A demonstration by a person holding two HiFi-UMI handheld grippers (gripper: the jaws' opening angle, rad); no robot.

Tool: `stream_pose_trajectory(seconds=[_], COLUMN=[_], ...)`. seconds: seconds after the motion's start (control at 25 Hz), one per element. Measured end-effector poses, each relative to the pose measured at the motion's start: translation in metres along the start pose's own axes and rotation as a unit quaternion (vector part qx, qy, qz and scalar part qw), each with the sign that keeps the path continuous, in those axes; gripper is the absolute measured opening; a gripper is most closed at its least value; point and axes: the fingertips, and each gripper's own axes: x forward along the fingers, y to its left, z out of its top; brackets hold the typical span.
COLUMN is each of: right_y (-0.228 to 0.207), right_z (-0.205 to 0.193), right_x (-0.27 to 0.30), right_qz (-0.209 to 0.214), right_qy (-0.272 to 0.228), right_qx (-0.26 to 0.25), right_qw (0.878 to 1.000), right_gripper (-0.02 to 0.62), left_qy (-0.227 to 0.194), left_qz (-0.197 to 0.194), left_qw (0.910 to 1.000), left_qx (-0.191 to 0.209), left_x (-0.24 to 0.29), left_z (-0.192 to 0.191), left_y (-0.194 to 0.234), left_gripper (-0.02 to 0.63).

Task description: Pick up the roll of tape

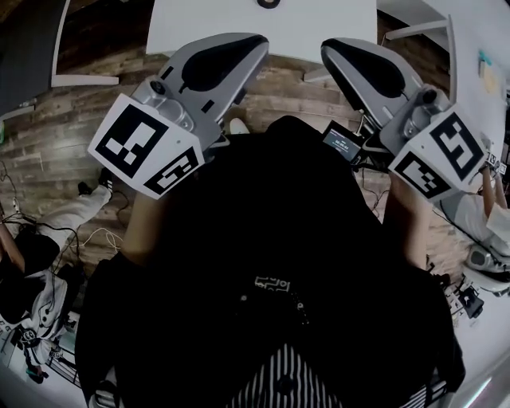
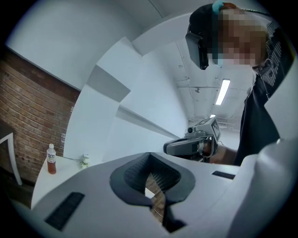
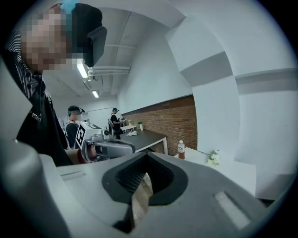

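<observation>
The roll of tape [image 1: 268, 3] is a dark ring on the white table [image 1: 239, 24], cut off by the top edge of the head view. Both grippers are held up in front of the person's dark-clothed chest, well short of the table. My left gripper [image 1: 251, 46] points up and to the right, shut with nothing in it; its ribbed pads [image 2: 139, 176] meet in the left gripper view. My right gripper [image 1: 333, 49] points up and to the left, also shut and empty, its pads [image 3: 135, 179] together. Each gripper view shows the other gripper [image 2: 191, 144] [image 3: 104, 146].
An orange-brown bottle [image 2: 51, 159] [image 3: 181, 149] and small white flowers [image 2: 84, 160] [image 3: 213, 157] stand on a white table by a brick wall. A dark table [image 3: 144, 136] and other people [image 3: 73, 122] are further back. Cables [image 1: 48, 239] lie on the wood floor at left.
</observation>
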Motion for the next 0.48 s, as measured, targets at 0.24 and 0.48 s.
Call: stream_pose_trajectory(seconds=[0.24,0.48], right_y=[-0.004,0.003], right_z=[-0.002,-0.009], right_x=[0.003,-0.001], right_qz=[0.029,-0.018], right_qy=[0.012,-0.023], right_qx=[0.001,0.033], right_qw=[1.000,0.999], right_gripper=[0.003,0.003], left_qy=[-0.018,0.029], left_qz=[0.023,-0.027], left_qw=[0.9995,0.9992], left_qx=[-0.012,-0.003], left_x=[-0.001,-0.012], left_z=[-0.003,-0.014], left_y=[-0.004,-0.009], left_gripper=[0.003,0.003])
